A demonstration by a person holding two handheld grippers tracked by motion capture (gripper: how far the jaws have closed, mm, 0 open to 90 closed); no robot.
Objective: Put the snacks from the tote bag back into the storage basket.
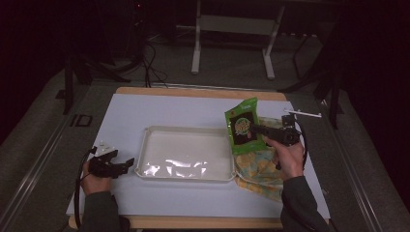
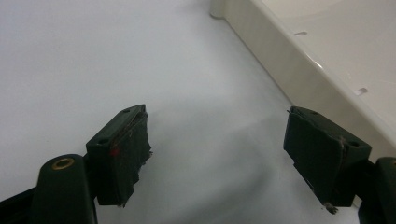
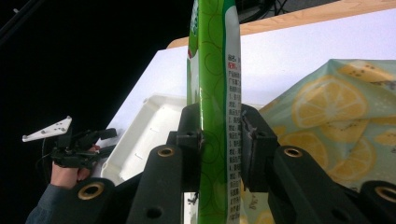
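Observation:
A green snack packet hangs in the air over the right end of the cream tray, with my right gripper shut on it. In the right gripper view the packet stands edge-on between the two black pads, which press on both its faces. My left gripper rests on the white table top left of the tray, its jaws wide apart. In the left gripper view my left gripper has only bare table between its pads, and the tray's wall runs along the right.
A lemon-print cloth bag lies on the table right of the tray, under my right hand. The tray's inside is bare. A white table top with a wooden edge ends at the back; dark floor and table legs lie beyond.

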